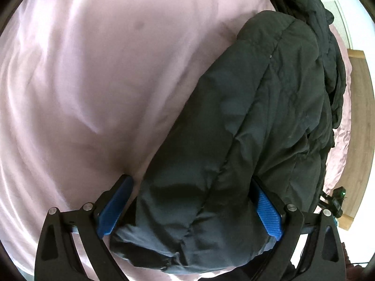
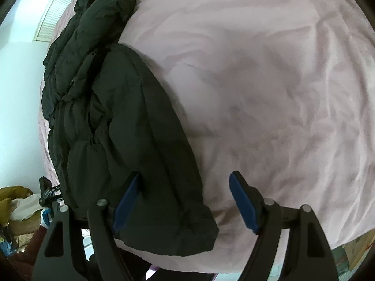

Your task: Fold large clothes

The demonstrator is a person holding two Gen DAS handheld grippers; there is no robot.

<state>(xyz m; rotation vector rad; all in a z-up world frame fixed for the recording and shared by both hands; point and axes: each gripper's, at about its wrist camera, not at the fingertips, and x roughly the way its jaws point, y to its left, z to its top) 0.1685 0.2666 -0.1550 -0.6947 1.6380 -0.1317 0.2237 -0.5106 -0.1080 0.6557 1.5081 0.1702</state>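
The jacket (image 1: 257, 117) lies on the bed sheet (image 1: 93, 70), near its edge.

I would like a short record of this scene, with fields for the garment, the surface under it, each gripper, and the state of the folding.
garment: dark puffy jacket, quilted, lying bunched in a long heap
surface: pink bedsheet, wrinkled
left gripper: jaws wide, one blue pad on each side of the jacket's near end; grip not clear
right gripper: open, its left pad over the jacket's near end, its right pad over bare sheet
folding: not yet neat; jacket still rumpled
other: wooden edge beyond the bed
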